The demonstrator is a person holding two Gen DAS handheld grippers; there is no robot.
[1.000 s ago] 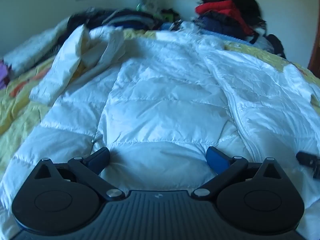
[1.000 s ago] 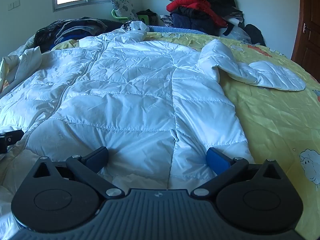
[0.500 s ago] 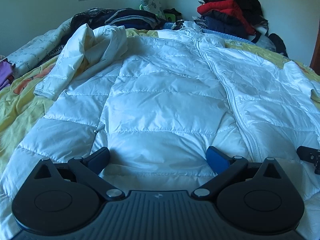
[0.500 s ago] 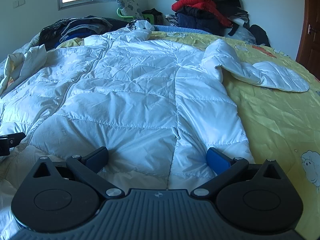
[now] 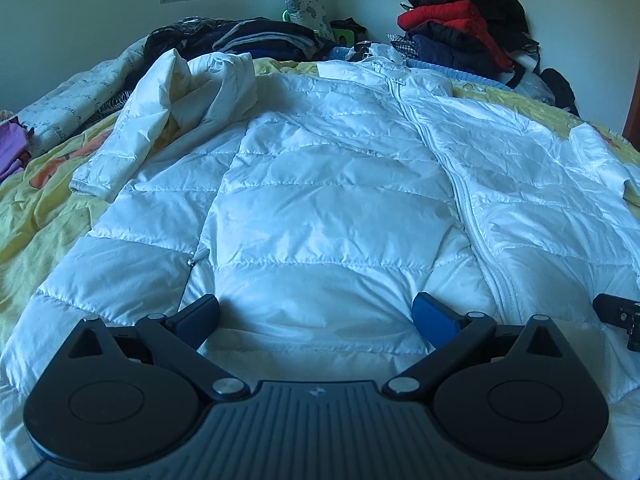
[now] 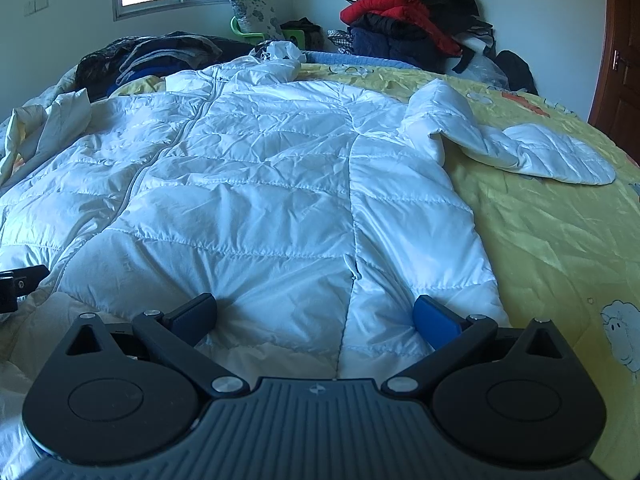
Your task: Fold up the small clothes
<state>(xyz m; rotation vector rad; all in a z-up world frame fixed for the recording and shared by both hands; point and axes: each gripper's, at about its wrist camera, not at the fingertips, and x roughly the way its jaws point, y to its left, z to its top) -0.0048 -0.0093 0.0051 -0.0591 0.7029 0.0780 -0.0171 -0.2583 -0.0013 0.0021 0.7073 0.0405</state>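
A white quilted jacket (image 5: pixel 328 200) lies front-up and zipped on the yellow bedspread, hem towards me. Its left sleeve (image 5: pixel 132 132) is bunched up beside the body; its right sleeve (image 6: pixel 532 152) lies spread out over the bedspread. My left gripper (image 5: pixel 316 316) stands open over the hem's left half, its blue pads apart with jacket fabric lying between them. My right gripper (image 6: pixel 316 314) is open over the hem's right half, near the side seam. The tip of each gripper shows at the edge of the other's view.
The yellow bedspread (image 6: pixel 560 248) with sheep prints stretches to the right. A pile of red, black and navy clothes (image 6: pixel 404 24) is heaped at the far corner, dark clothes (image 5: pixel 248 38) under the window, a wooden door (image 6: pixel 620 52) at the right.
Both views have crept slightly forward and steadied; the blur in the left wrist view is gone. Both grippers stay open at the hem, and the jacket has not moved.
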